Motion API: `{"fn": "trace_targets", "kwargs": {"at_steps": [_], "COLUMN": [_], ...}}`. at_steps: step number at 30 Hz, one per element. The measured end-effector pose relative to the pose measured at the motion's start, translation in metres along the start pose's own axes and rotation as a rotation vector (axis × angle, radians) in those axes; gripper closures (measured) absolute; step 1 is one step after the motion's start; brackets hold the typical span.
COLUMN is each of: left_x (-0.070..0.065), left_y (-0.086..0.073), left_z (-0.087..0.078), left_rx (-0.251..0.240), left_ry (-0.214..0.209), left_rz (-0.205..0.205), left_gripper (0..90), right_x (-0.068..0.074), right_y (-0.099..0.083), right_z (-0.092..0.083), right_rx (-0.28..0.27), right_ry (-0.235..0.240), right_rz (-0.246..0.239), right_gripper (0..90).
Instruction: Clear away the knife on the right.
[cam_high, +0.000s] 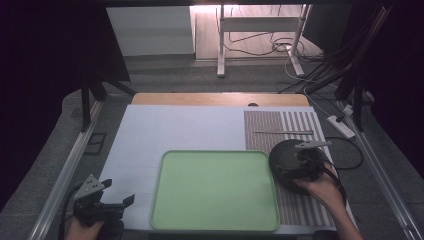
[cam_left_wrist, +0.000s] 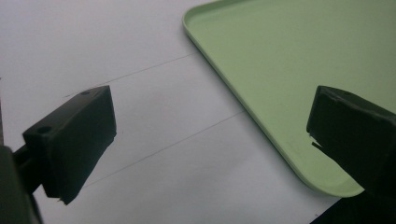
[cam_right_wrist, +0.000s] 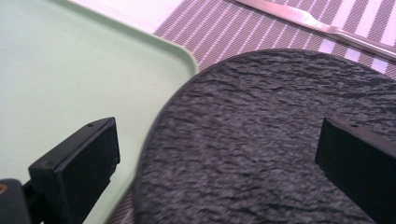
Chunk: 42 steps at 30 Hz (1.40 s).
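Observation:
A round dark slate plate lies on the striped placemat, with its left edge at the right rim of the pale green tray. My right gripper hovers just above the plate, open, jaws wide apart with nothing between them. A metal knife rests on the placemat beyond the plate. Near the table's front left corner, my left gripper is held open over the white sheet, close to the tray's near left corner.
The tray holds nothing. The white sheet covers the wooden table left of the placemat. Metal rails run along both table sides. Cables and a power strip lie on the floor at the back right.

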<state>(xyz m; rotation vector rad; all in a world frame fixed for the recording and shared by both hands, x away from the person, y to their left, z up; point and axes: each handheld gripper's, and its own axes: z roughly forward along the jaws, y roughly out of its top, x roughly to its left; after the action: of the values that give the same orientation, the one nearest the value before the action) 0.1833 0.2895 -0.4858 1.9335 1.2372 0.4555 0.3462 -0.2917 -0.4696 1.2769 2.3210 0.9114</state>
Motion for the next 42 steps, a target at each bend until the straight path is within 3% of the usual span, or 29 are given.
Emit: {"fn": "trace_targets", "kwargs": {"at_steps": [17,22,28,29,30,32,33,36,39,42], "left_x": [0.001,0.001,0.001,0.001,0.001,0.001,0.001,0.001,0.001,0.001], "left_y": [0.0,0.0,0.0,0.0,0.0,0.0,0.0,0.0,0.0,0.0], "left_z": [0.0,0.0,0.0,0.0,0.0,0.0,0.0,0.0,0.0,0.0], "left_rx": [-0.002,-0.003,-0.004,-0.004,-0.004,-0.005,-0.004,-0.004,-0.004,-0.004], "left_ry": [-0.004,-0.005,-0.006,-0.007,-0.007,-0.007,-0.008,-0.008,-0.008,-0.009], "left_rz": [-0.001,-0.002,-0.002,-0.002,-0.003,-0.002,-0.002,-0.002,-0.003,-0.004], "left_gripper": [2.4,2.4,2.4,2.4,2.4,2.4,2.4,2.4,2.4,2.4], "right_x": [-0.019,-0.025,-0.032,-0.034,-0.037,-0.039,-0.042,-0.048,-0.052,-0.055], "right_y": [0.024,0.034,0.044,0.045,0.049,0.05,0.053,0.059,0.063,0.069], "right_z": [0.033,0.042,0.047,0.048,0.05,0.051,0.053,0.057,0.062,0.067], "right_rx": [0.086,0.103,0.114,0.117,0.115,0.118,0.129,0.142,0.137,0.138], "right_ry": [-0.048,-0.054,-0.04,-0.034,-0.028,-0.022,-0.015,0.026,0.024,0.023], "right_rz": [-0.046,-0.069,-0.066,-0.066,-0.066,-0.066,-0.076,-0.078,-0.096,-0.1], "right_gripper": [0.6,8.9,27.0,31.8,42.0,45.9,56.5,73.8,88.5,89.9]}}
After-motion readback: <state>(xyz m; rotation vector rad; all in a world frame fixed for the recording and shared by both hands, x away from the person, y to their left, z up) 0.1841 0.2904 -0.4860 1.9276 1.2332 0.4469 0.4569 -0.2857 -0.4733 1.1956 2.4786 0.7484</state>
